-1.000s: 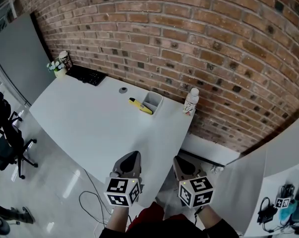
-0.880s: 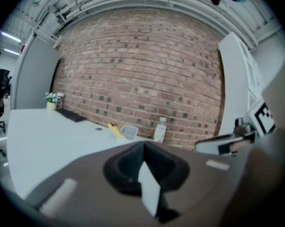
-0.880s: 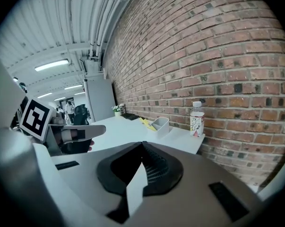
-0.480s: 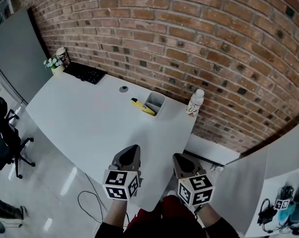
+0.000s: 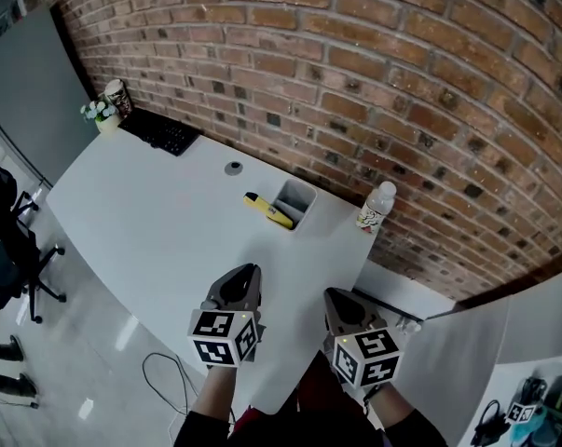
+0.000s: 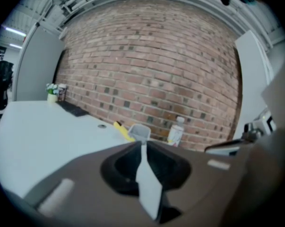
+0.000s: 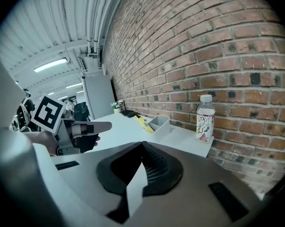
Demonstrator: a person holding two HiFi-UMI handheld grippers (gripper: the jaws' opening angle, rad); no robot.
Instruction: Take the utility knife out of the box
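Observation:
A yellow utility knife [image 5: 267, 209] lies slanted against the left side of a small grey open box [image 5: 295, 200] near the far edge of the white table [image 5: 169, 222]. Whether its far end rests inside the box I cannot tell. Both show small in the left gripper view, knife [image 6: 122, 129] and box [image 6: 140, 132], and in the right gripper view, knife [image 7: 142, 122] and box [image 7: 159, 122]. My left gripper [image 5: 241, 288] [image 6: 141, 143] hovers over the table's near edge; its jaws have just been opening to a thin slit, with nothing between them. My right gripper [image 5: 341, 307] [image 7: 143, 143] is beside it, shut and empty.
A plastic bottle [image 5: 377, 206] stands right of the box by the brick wall. A keyboard [image 5: 159, 131] and a small plant with a cup [image 5: 103, 110] sit at the table's far left corner. An office chair [image 5: 10, 259] and a floor cable [image 5: 169, 380] lie left of the table.
Both grippers have moved a little forward toward the table. The knife and box lie as before.

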